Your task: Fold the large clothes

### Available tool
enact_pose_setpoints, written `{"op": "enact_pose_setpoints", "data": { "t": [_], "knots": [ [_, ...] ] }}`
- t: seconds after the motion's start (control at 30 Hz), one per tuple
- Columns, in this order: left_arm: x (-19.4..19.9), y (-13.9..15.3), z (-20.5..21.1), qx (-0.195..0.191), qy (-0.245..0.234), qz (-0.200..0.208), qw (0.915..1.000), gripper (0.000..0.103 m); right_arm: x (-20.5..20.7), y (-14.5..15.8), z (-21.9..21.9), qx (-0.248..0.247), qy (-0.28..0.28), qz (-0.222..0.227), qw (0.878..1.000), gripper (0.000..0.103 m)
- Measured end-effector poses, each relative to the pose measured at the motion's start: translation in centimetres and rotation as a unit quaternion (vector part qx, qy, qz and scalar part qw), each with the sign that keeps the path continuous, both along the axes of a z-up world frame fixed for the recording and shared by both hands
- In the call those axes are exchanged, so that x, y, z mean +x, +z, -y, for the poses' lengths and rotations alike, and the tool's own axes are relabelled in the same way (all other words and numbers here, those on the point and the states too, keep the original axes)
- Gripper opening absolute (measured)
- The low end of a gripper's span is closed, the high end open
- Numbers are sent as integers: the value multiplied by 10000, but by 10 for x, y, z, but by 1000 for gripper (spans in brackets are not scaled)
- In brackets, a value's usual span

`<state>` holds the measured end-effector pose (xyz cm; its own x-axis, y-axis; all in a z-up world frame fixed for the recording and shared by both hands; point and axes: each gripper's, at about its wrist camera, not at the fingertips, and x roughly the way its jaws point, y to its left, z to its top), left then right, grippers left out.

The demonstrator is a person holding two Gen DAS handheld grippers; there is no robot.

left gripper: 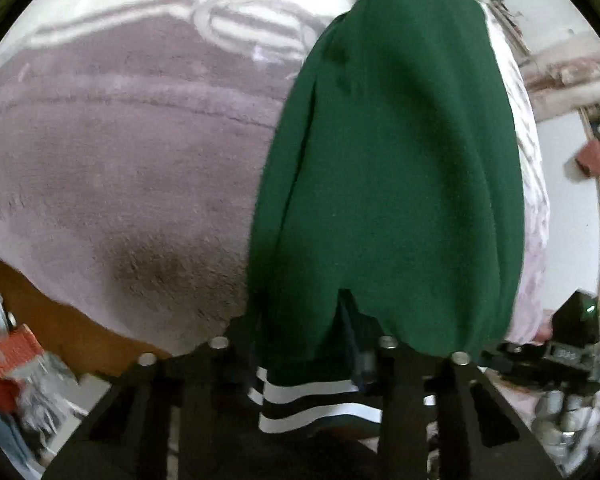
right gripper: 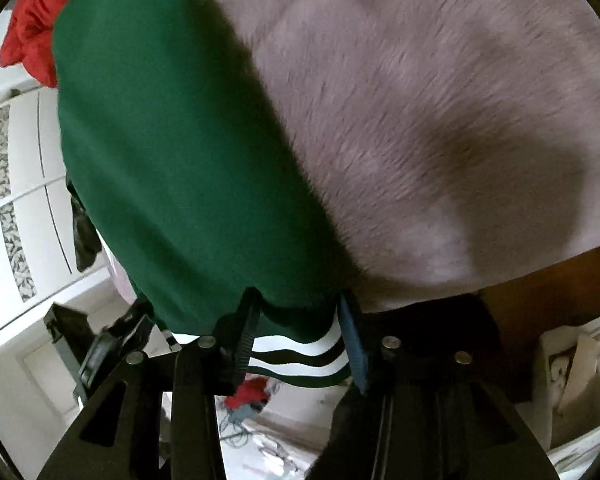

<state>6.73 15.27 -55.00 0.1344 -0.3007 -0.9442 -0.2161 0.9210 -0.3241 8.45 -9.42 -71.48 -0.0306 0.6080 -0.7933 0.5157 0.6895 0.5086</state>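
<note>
The left gripper [left gripper: 304, 344] is pinched tight on green cloth [left gripper: 388, 200], its fingers nearly hidden by it. The right gripper [right gripper: 298, 336] pinches the striped edge between its two fingers [right gripper: 242, 344].

Green garment [left gripper: 392, 184] on mauve blanket [left gripper: 120, 160]

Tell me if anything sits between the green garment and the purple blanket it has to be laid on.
Nothing visible does. Both the left hand-held gripper and the right hand-held gripper grip the green garment at its striped hem, and it drapes straight onto the purple blanket, which looks bare beside it.
</note>
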Motion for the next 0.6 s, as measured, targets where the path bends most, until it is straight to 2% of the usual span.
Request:
{"op": "enact_pose_setpoints", "data": {
  "t": [0.1,0.2,0.3,0.4,0.47,0.53,0.57,0.6],
  "knots": [
    [-8,8,-10,-158,76,177,9997,16,-1,16,-19,-579,431,316,9969,29],
    [-14,2,-19,-233,33,171,9996,16,-3,34,-33,-864,686,583,9922,22],
    [-10,-10,-22,-279,-54,66,9996,17,-1,27,-39,-1110,797,465,9895,21],
    [-10,-6,-24,-335,-85,30,9994,18,10,15,-57,-1073,921,200,9897,22],
    [-11,7,-28,-603,-73,79,9981,22,13,18,-52,-757,838,90,9936,29],
    [-13,15,-37,-870,-30,136,9961,29,11,19,-29,-316,608,176,9975,33],
    [-14,15,-41,-1043,-28,192,9944,41,8,18,-21,-220,534,237,9981,39],
    [-14,13,-45,-1142,-26,211,9932,59,5,14,-16,-153,517,296,9981,44]
  ]
}}
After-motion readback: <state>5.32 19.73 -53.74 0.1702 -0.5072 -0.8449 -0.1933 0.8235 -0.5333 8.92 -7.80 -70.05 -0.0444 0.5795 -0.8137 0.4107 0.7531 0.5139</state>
